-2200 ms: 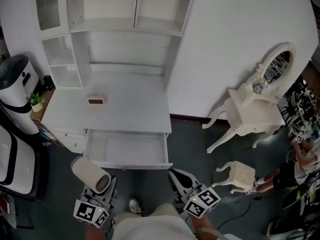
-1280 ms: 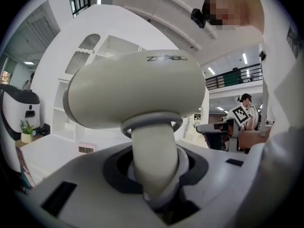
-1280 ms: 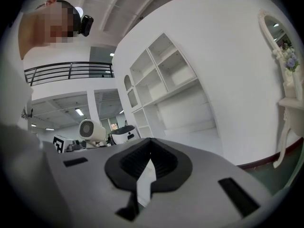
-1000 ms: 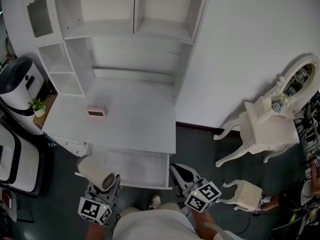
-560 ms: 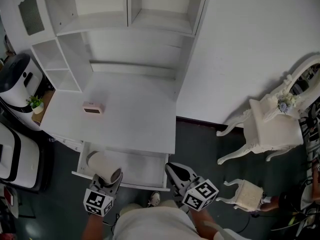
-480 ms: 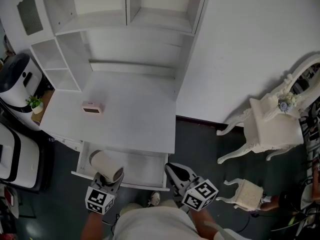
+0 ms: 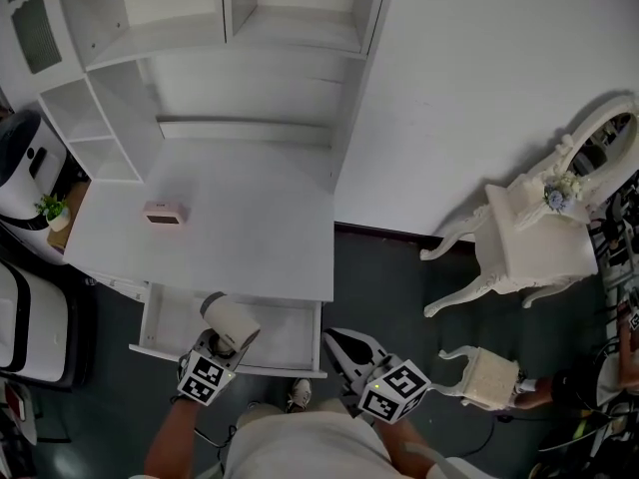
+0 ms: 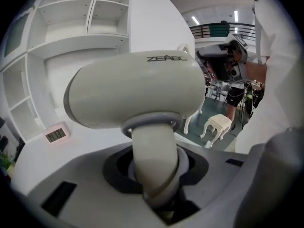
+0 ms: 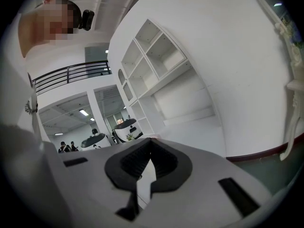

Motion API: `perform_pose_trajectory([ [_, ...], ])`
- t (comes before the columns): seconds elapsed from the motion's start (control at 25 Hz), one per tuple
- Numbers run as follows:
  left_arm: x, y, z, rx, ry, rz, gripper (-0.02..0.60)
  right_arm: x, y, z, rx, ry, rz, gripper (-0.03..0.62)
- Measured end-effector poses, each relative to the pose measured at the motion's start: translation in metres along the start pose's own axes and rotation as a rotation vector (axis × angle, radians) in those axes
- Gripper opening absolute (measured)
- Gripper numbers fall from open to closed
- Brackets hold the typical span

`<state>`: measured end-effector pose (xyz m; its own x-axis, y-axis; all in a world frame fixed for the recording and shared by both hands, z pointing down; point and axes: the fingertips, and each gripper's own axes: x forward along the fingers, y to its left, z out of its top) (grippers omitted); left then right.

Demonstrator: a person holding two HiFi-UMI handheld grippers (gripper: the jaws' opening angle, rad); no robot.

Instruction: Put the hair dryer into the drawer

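The cream hair dryer [image 7: 232, 317] hangs over the open white drawer [image 7: 172, 319], its barrel tilted up and to the left. My left gripper [image 7: 220, 343] is shut on the dryer's handle, just above the drawer's front edge. In the left gripper view the hair dryer [image 8: 137, 89] fills the middle, and its handle runs down between the jaws of the left gripper [image 8: 156, 177]. My right gripper [image 7: 340, 339] hovers beside the drawer's front right corner, holding nothing. In the right gripper view the right gripper [image 9: 147, 145] has its jaws together at the tips.
A small pink clock [image 7: 163, 214] sits on the white desk top [image 7: 250, 238] under the shelf unit [image 7: 200, 38]. A white appliance [image 7: 20, 173] and a potted plant [image 7: 48, 210] stand at the left. A white vanity table [image 7: 539, 238] and stool [image 7: 484, 372] stand at the right.
My left gripper has come down and forward with the hair dryer, from in front of the drawer to over it. The right gripper has sunk slightly.
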<state>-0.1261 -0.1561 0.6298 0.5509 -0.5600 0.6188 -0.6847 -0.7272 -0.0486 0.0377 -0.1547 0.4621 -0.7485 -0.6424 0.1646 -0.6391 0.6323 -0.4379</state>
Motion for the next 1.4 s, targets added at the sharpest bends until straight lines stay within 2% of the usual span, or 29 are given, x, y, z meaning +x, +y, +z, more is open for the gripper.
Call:
perform_pose_trajectory([
  [0.56,0.076,-0.010,-0.048,0.226,0.247,-0.120,0.146,-0.023,-0.020,-0.010,0.027,0.007,-0.067,0.008],
  [1.0,0.117,-0.027,-0.083,0.336,0.363,-0.199,0.147,-0.040,-0.036,-0.023,0.052,0.014,-0.123,0.008],
  [1.4,0.148,-0.035,-0.107,0.372,0.446,-0.249,0.147,-0.052,-0.044,-0.039,0.076,0.035,-0.153,0.008],
])
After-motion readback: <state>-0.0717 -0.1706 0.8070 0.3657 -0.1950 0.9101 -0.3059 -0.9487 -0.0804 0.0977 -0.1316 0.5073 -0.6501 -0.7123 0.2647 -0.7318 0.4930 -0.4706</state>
